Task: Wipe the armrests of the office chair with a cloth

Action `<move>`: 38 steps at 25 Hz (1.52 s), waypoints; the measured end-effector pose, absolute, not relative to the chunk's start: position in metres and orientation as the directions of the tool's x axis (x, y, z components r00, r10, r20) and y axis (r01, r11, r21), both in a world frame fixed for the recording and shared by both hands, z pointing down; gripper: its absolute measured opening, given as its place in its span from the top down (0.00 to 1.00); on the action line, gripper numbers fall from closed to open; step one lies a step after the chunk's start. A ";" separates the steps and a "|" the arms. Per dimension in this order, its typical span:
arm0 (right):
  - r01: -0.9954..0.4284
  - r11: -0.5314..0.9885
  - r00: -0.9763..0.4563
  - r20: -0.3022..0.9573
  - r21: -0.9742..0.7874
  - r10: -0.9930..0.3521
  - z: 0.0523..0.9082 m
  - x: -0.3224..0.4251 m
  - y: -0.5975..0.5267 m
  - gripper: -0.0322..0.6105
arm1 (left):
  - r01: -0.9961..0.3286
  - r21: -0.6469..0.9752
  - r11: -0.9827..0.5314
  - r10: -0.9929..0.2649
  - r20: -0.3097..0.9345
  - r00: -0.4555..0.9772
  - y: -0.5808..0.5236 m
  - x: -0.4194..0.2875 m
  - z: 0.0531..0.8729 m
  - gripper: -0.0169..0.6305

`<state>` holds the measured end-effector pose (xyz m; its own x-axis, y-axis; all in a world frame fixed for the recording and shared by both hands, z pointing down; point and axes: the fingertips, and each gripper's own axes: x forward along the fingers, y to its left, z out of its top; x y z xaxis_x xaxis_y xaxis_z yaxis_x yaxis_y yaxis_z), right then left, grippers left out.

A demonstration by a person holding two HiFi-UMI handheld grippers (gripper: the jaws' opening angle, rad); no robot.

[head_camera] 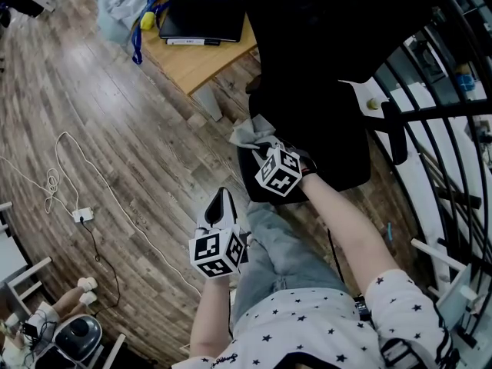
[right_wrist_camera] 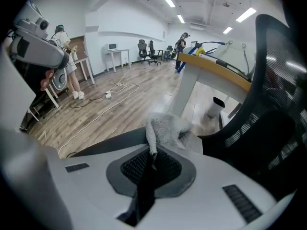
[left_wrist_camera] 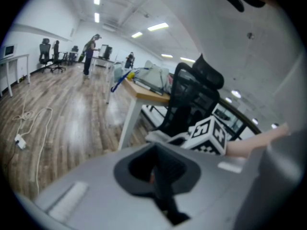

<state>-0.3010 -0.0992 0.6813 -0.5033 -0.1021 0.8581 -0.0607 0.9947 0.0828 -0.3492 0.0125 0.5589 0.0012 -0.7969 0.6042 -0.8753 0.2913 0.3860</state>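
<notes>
The black office chair [head_camera: 323, 68] stands against a wooden desk; its mesh back [right_wrist_camera: 268, 109] fills the right of the right gripper view. My right gripper [head_camera: 265, 151] is shut on a grey cloth [head_camera: 252, 133], which rests bunched on the chair's near armrest [head_camera: 250, 177]. In the right gripper view the cloth [right_wrist_camera: 165, 127] hangs from the closed jaws over the dark armrest [right_wrist_camera: 108, 145]. My left gripper [head_camera: 221, 202] hovers lower left, apart from the chair, shut and holding nothing. From the left gripper view I see the chair [left_wrist_camera: 189, 99] and the cloth [left_wrist_camera: 160, 137] ahead.
A wooden desk [head_camera: 201, 58] holds a black laptop case [head_camera: 201, 18] and a grey bag [head_camera: 127, 2]. A white cable with a power strip [head_camera: 82, 214] lies on the wood floor. Black and white railings [head_camera: 446, 129] stand at right. People stand far off.
</notes>
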 end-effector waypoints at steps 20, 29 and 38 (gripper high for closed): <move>-0.077 0.996 -0.499 0.863 0.050 -0.082 0.681 -0.275 -0.042 0.91 | -0.880 0.391 0.269 -0.816 0.579 0.008 0.040 -0.335 0.550 0.96; -0.088 0.995 -0.496 0.864 0.047 -0.084 0.680 -0.260 -0.012 0.91 | -0.885 0.385 0.262 -0.825 0.565 0.002 0.064 -0.327 0.542 0.96; -0.106 0.994 -0.499 0.862 0.040 -0.088 0.678 -0.246 0.015 0.91 | -0.890 0.383 0.248 -0.829 0.560 0.010 0.084 -0.314 0.538 0.96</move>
<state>-0.2464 0.0153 0.6784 -0.4989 -0.0884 0.8622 -0.1062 0.9935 0.0404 -0.3144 0.0842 0.5383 0.0102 -0.8286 0.5597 -0.8901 0.2476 0.3827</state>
